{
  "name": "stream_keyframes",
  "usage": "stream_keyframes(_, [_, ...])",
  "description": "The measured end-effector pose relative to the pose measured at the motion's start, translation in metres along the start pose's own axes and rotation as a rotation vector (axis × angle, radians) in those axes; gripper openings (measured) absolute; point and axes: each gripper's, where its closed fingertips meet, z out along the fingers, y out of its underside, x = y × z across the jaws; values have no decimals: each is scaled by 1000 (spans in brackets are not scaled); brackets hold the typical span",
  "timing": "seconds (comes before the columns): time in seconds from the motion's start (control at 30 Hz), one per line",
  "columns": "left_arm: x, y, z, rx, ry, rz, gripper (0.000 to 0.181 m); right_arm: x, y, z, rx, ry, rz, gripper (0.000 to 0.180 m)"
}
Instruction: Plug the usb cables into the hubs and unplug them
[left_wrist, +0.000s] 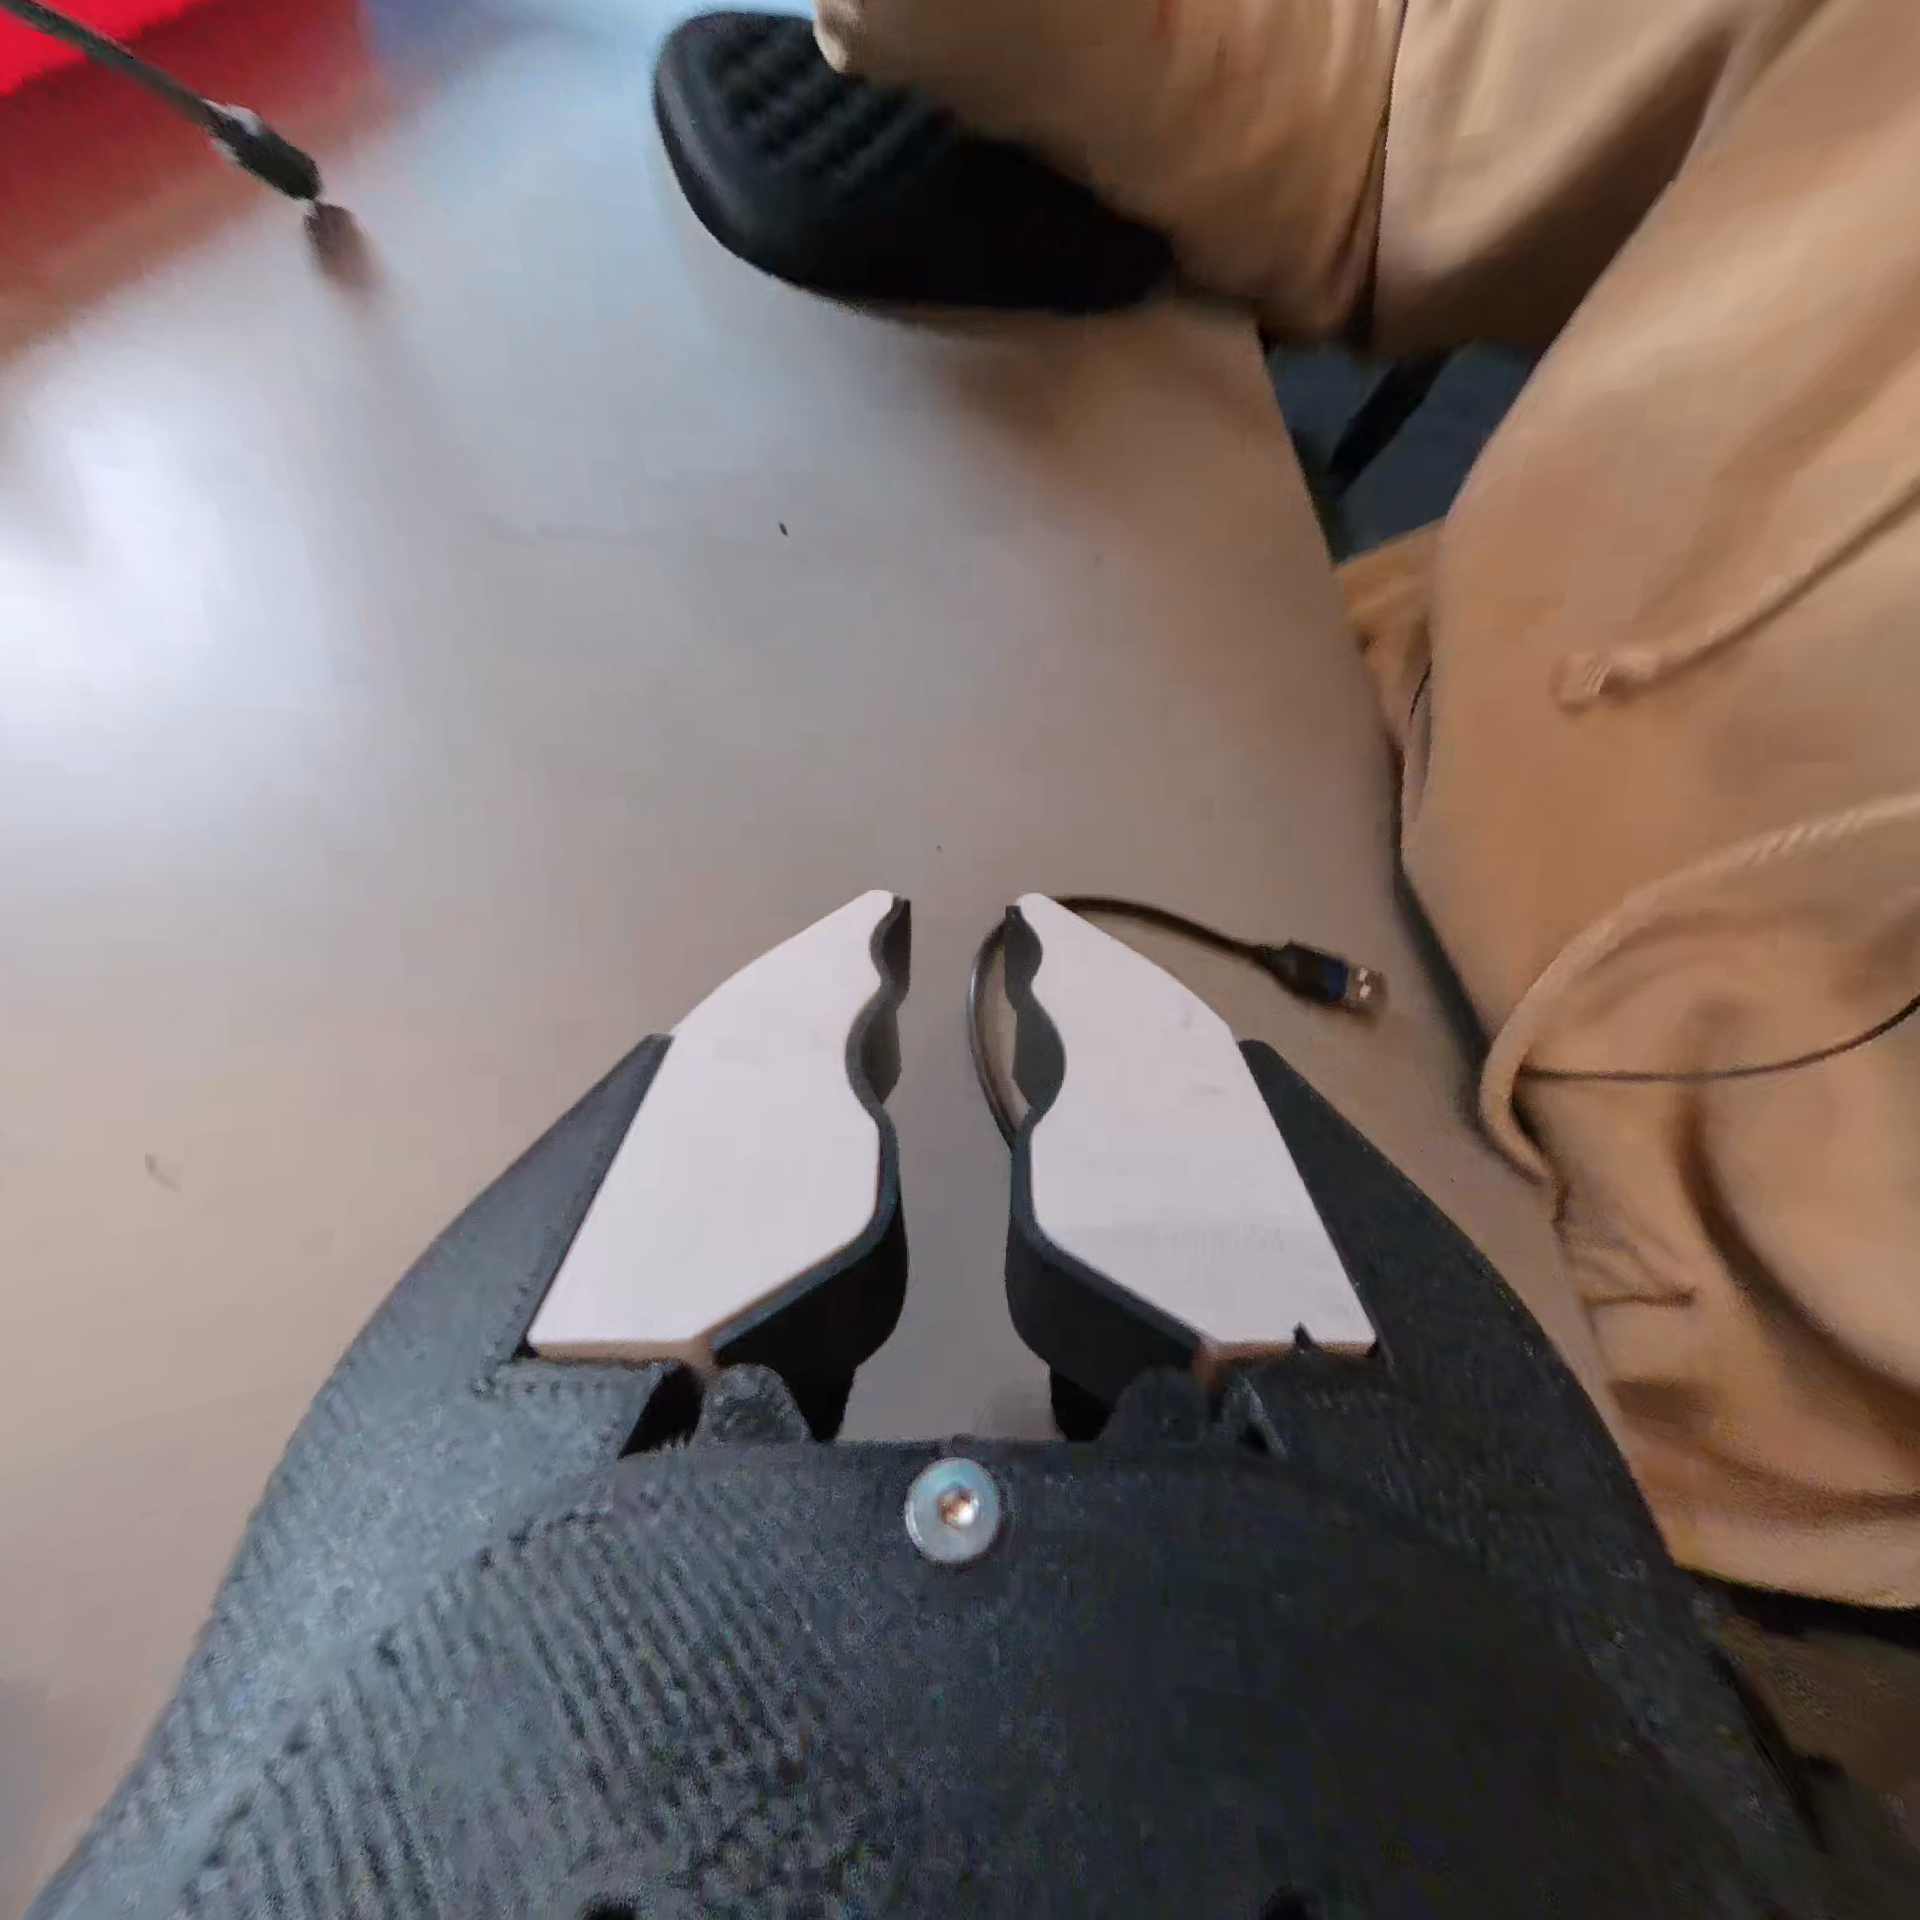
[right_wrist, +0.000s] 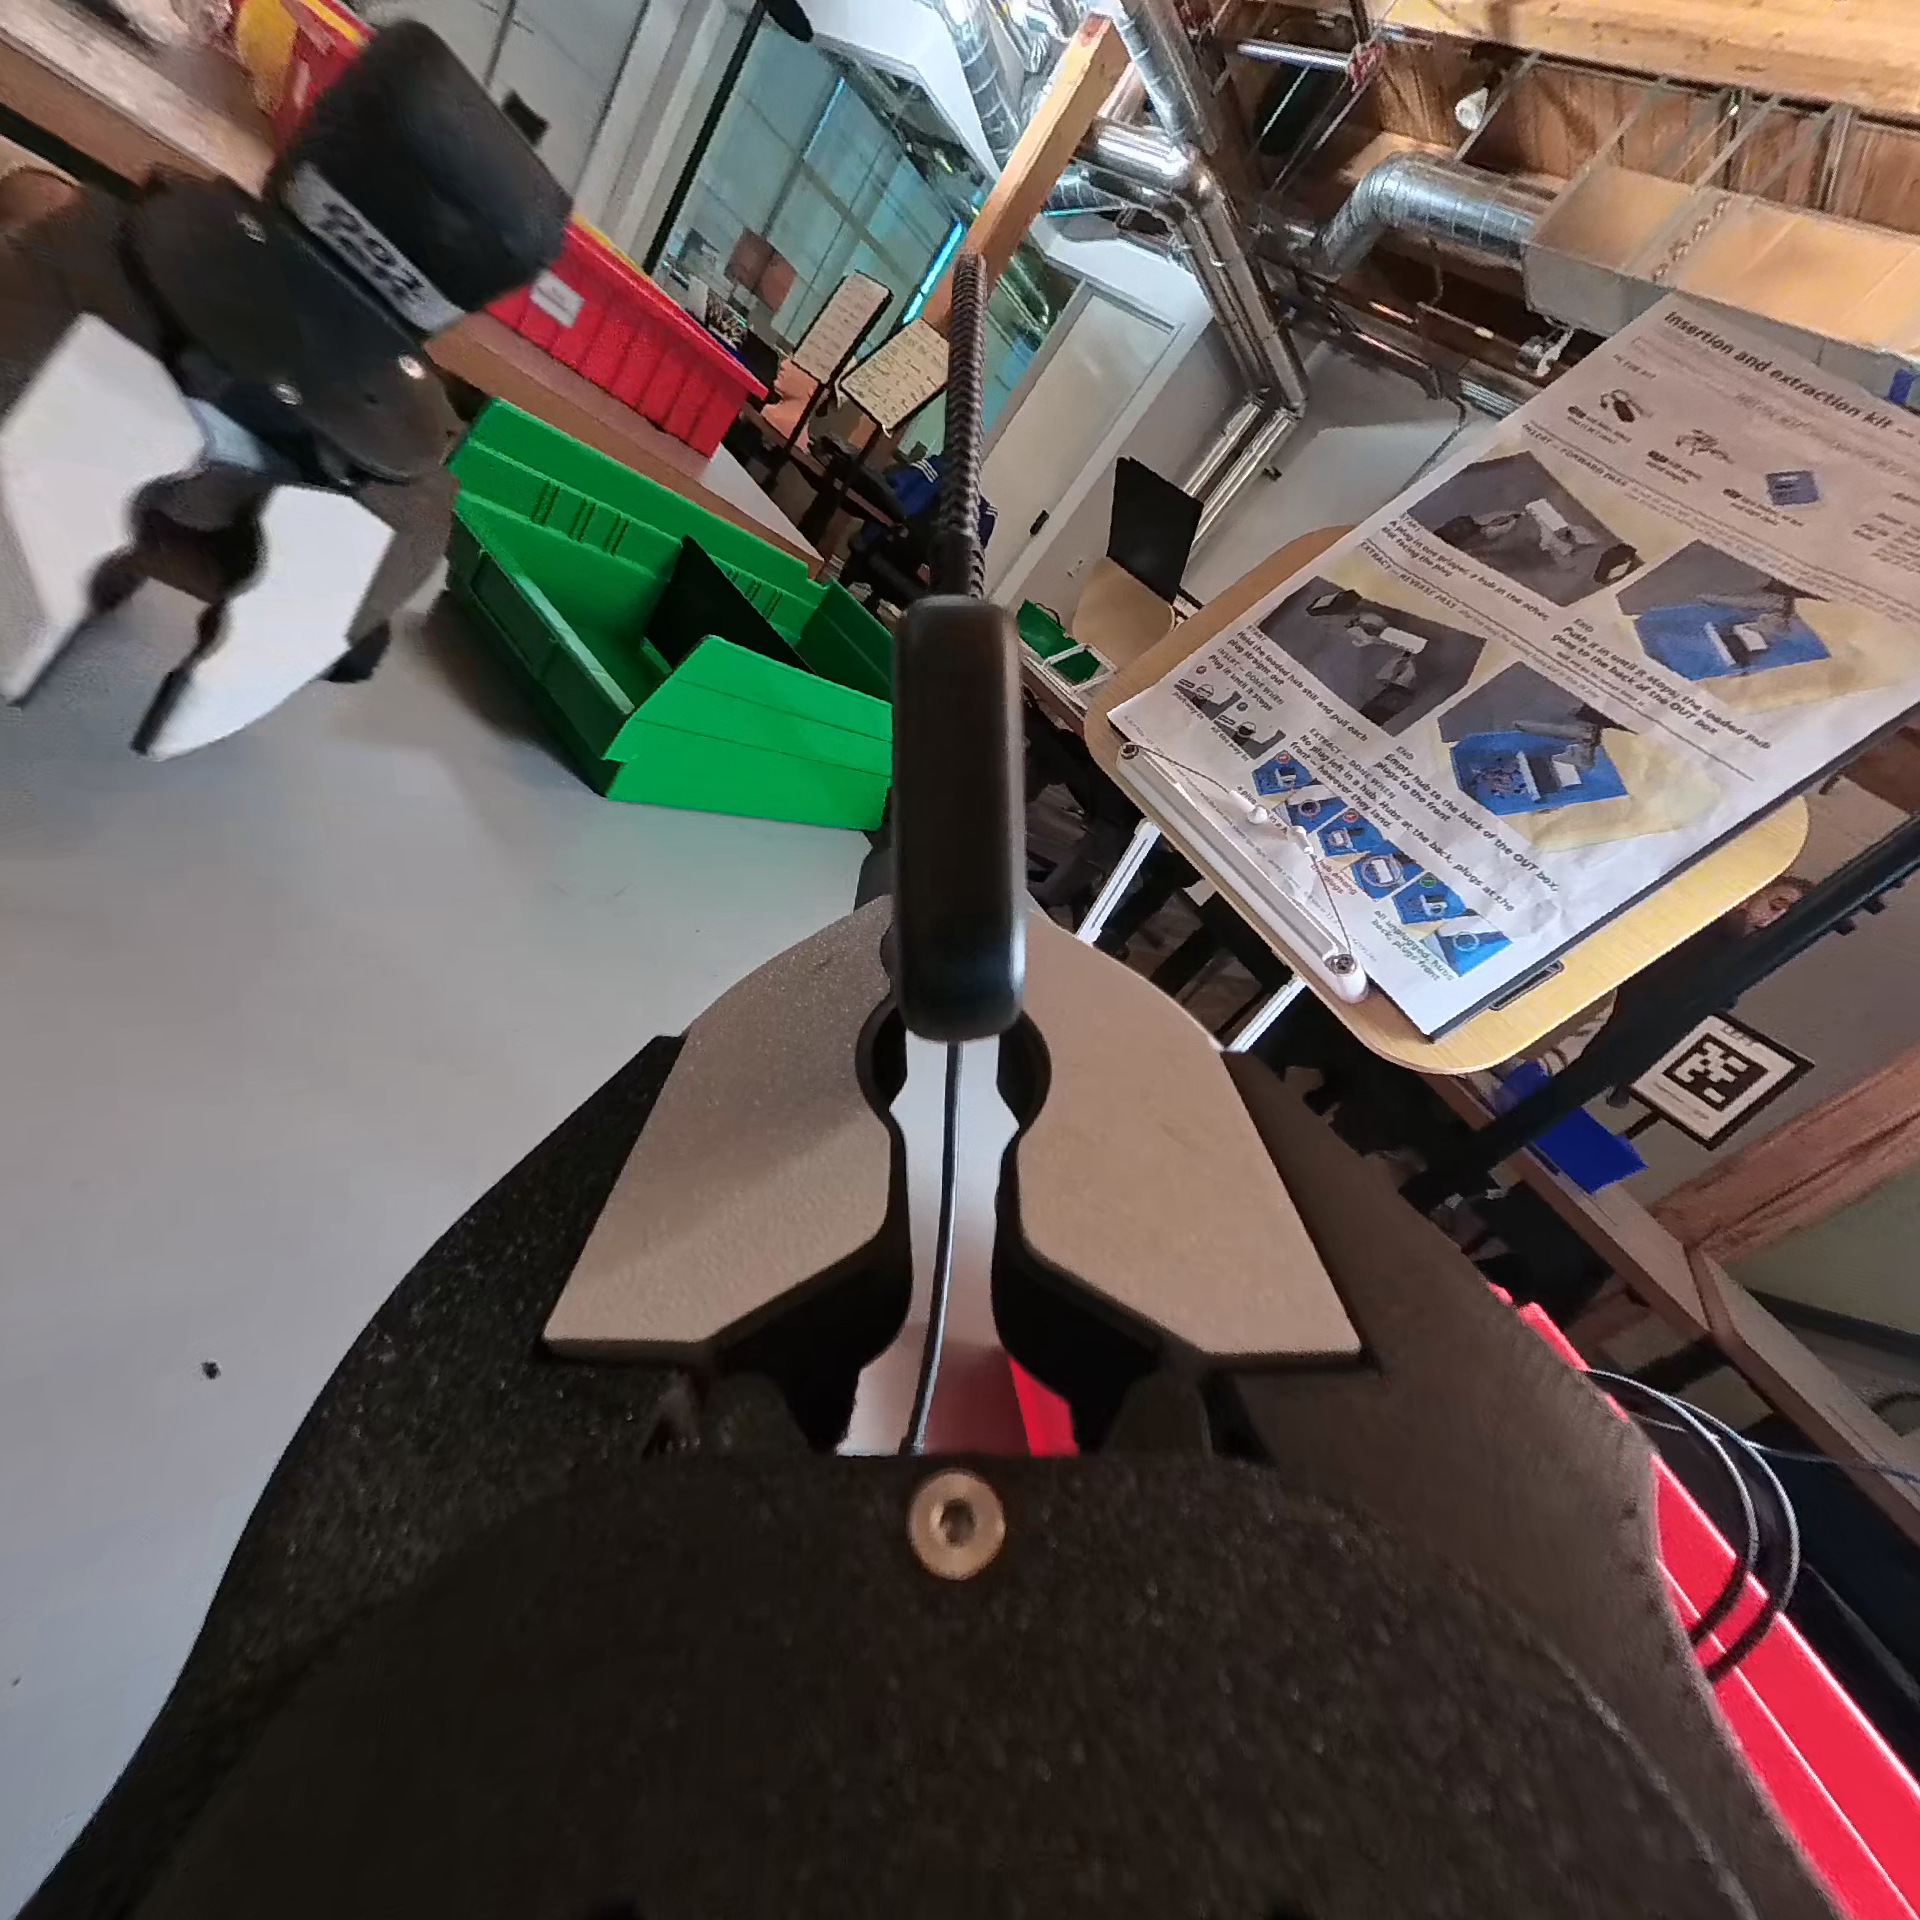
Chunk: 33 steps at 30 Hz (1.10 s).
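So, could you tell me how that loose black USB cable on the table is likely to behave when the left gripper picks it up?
Probably floppy: the USB cable lies in a loose curve. It looks thin, so likely light. Lifted by its plug, the tail would probably dangle or drag.

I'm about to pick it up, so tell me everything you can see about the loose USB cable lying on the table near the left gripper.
The USB cable is thin and black, lying flat on the pale table. It ends in a black plug with a metal tip and a bluish band, pointing toward the person's tan sweatshirt. From the plug it curves back behind the left gripper, whose right finger hides part of it. The jaws stand slightly apart with nothing between them. Nothing visibly grips the cable.
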Motion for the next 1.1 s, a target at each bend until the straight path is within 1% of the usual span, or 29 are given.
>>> stream_keyframes(0.17, [18,22,14,-153,1,163,26,-1,5,2,-17,-1,10,12])
stream_keyframes(0.3, [35,28,30,-292,42,387,30,-1,7,3,-29,-2,12,12])
stream_keyframes(0.47, [63,35,43,-458,168,606,32,3,10,0,-33,7,35,12])
stream_keyframes(0.57, [72,44,45,-545,236,681,33,5,11,0,-36,7,48,12])
stream_keyframes(0.63, [76,46,49,-566,272,716,32,6,12,0,-40,5,50,12])
stream_keyframes(0.77, [81,41,59,-546,343,725,25,6,11,-1,-43,5,41,12])
stream_keyframes(0.83, [83,40,64,-532,371,700,21,7,10,-2,-42,5,40,12])
stream_keyframes(0.9, [82,37,70,-502,366,664,11,7,11,-3,-43,6,42,12])
stream_keyframes(0.93, [80,35,72,-488,359,638,10,8,11,-3,-44,8,43,12])
stream_keyframes(1.0, [73,31,75,-466,309,572,7,9,11,-4,-45,12,46,12])
stream_keyframes(1.1, [48,26,71,-453,166,464,4,11,11,-5,-43,20,51,12])
